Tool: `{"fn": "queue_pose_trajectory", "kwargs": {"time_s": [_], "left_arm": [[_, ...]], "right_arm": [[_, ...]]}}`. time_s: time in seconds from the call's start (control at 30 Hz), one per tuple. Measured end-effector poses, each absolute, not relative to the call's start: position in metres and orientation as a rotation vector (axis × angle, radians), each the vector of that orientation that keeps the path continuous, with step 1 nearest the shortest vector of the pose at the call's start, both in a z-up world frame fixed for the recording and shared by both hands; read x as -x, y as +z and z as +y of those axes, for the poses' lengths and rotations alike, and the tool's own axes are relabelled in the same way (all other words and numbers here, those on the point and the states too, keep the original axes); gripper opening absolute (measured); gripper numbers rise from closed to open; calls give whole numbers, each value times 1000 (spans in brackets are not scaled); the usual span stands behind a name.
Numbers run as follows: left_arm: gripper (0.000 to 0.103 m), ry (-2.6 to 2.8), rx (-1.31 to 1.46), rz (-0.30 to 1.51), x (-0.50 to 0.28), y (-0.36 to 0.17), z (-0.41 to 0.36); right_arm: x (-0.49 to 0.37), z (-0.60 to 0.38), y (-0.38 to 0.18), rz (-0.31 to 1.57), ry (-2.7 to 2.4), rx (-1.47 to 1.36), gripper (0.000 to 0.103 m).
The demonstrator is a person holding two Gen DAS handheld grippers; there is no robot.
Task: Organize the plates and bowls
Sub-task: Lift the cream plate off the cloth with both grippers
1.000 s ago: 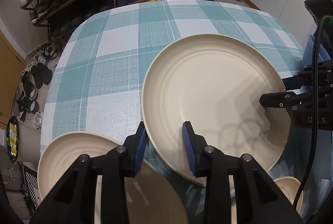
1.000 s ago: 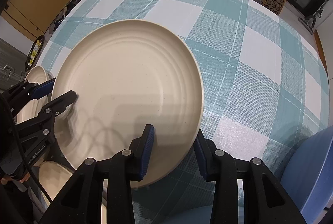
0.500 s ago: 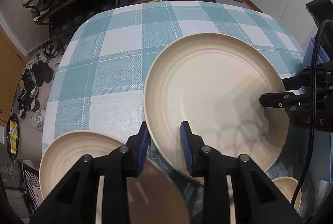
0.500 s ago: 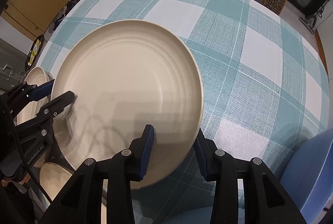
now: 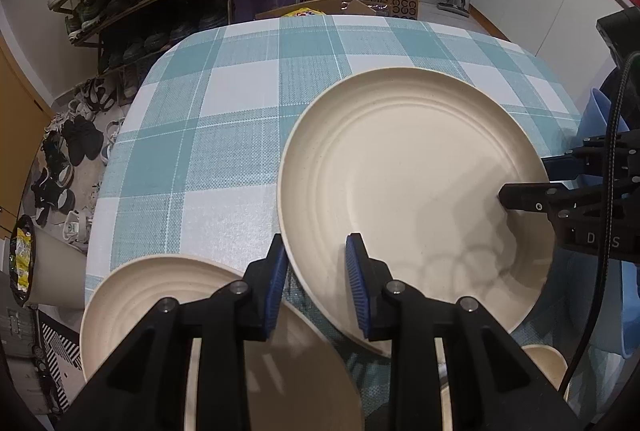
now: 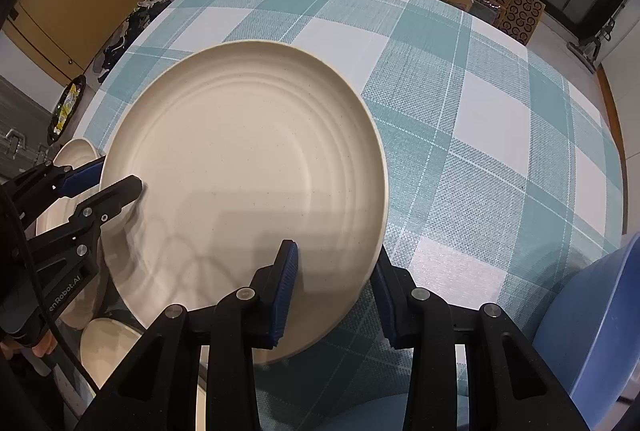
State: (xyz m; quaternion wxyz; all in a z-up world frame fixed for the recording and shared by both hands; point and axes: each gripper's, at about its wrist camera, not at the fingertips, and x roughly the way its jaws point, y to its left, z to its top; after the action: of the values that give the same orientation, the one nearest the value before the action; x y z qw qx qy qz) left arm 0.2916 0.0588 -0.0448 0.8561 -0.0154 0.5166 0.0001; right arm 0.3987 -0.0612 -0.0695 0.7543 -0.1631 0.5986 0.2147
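- jaws of the left gripper [image 5: 316, 285] narrow and pinching the near rim of a large round cream plate with ridged rings [image 5: 412, 191], one blue pad above the rim, one below.
- jaws of the right gripper [image 6: 334, 291] likewise narrow, clamped on the opposite rim of that same plate, so held from both sides at once.
- large plate carried tilted above a teal and white checked tablecloth [image 5: 224, 135], apparently clear of the cloth rather than resting flat.
- second round cream plate with the same ridges [image 5: 168, 295] lower left in the left view, beneath the left gripper, partly hidden by it.
- small cream bowl [image 5: 546, 363] just showing at the lower right edge of the left view.
- blue chair seat [image 6: 600, 315] near the table edge in the right view.
- just changed: left jaws drawn in a little over the past second and now settled on the rim; right jaws hardly altered.
- meaning for the task, as a judgement: both grips look secure, plate ready to be carried toward the second plate for stacking.
- against the earlier frame: plate sits in almost the same spot in both views, table and surroundings shifted only slightly, neither hand travelling much.
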Motion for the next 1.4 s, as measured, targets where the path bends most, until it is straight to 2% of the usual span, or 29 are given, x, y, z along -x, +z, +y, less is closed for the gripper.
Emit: {"fn": "queue_pose_trajectory", "kwargs": {"time_s": [1.4], "left_arm": [[28,43,75,942,-246,15,73]], "right_arm": [[-350,-55,-3,1185,494,337,36]]}}
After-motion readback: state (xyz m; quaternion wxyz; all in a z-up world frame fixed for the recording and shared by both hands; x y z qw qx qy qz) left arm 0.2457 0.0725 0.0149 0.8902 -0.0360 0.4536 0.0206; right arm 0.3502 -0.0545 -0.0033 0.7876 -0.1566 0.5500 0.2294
